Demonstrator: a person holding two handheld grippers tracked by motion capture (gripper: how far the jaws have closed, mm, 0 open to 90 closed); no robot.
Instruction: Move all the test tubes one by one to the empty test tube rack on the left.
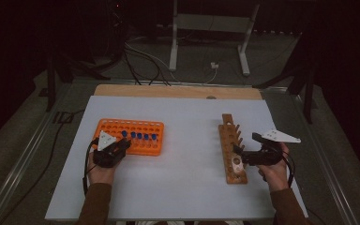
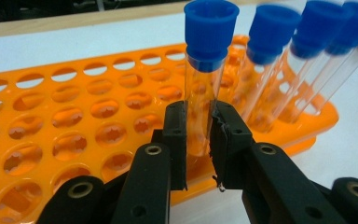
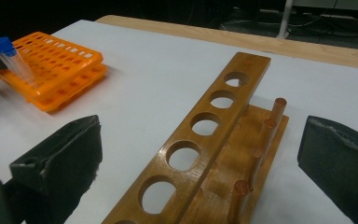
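Left claw clamping blue-capped tube (no readable label)

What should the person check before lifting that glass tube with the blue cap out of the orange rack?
1. Left gripper clamped on the clear glass tube with the blue cap: ok.
2. Tube upright between the pads: ok.
3. Neighbouring blue-capped tubes lean away, apart from the held one: ok.
4. Orange plastic rack held down while lifting: not ok, nothing holds it.
5. Right gripper open at the brown wooden rack: ok.
6. Wooden rack's holes free: ok.
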